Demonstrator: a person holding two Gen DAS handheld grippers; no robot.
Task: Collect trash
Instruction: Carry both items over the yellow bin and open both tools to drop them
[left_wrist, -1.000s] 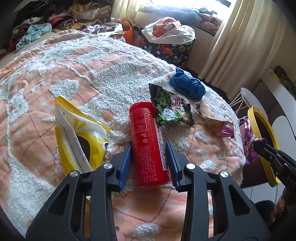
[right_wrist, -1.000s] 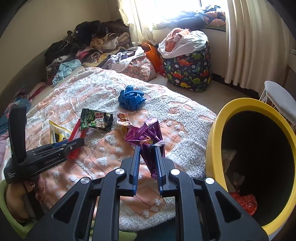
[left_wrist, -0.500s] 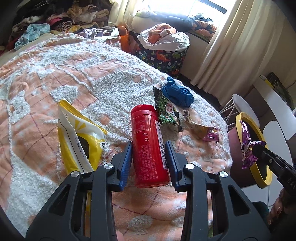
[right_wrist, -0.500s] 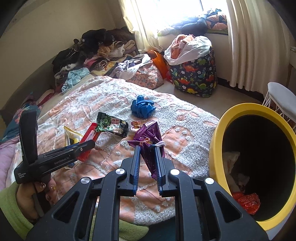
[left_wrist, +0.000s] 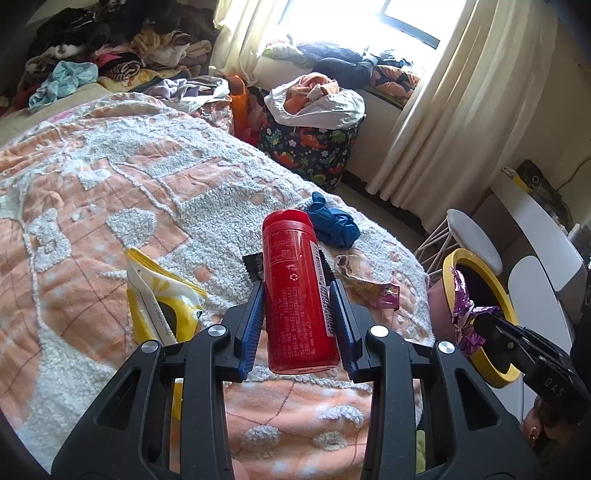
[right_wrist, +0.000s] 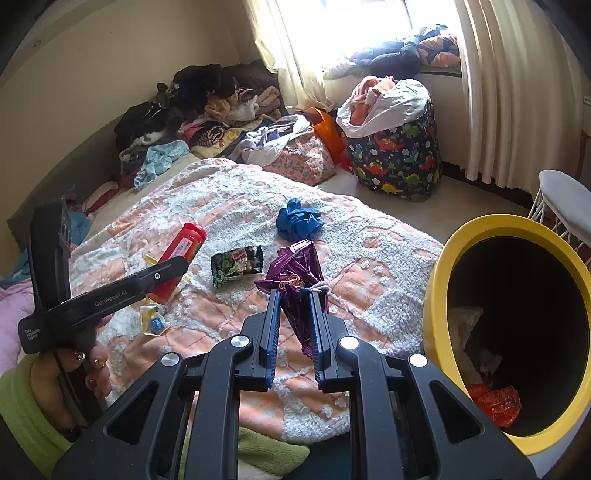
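Observation:
My left gripper (left_wrist: 297, 291) is shut on a red canister (left_wrist: 296, 291) and holds it above the bed; the canister (right_wrist: 179, 251) also shows in the right wrist view. My right gripper (right_wrist: 293, 299) is shut on a crumpled purple wrapper (right_wrist: 299, 273), held over the blanket just left of the yellow-rimmed trash bin (right_wrist: 436, 295). The same wrapper (left_wrist: 461, 314) shows at the bin's rim (left_wrist: 454, 258) in the left wrist view. On the blanket lie a yellow pouch (left_wrist: 159, 299), a green snack bag (right_wrist: 236, 264), a brown-and-purple wrapper (left_wrist: 369, 280) and a blue crumpled glove (left_wrist: 334, 223).
The bin holds orange (right_wrist: 496, 402) and pale trash. A dinosaur-print laundry bag (right_wrist: 395, 147) stands by the curtain. Clothes (right_wrist: 207, 110) are piled along the far wall. A white wire stool (right_wrist: 561, 203) stands beyond the bin. A small clear packet (right_wrist: 153, 319) lies near the bed's edge.
My left gripper has lifted the red canister off the blanket and raised it. My right gripper has carried the purple wrapper up and closer to the bin's mouth.

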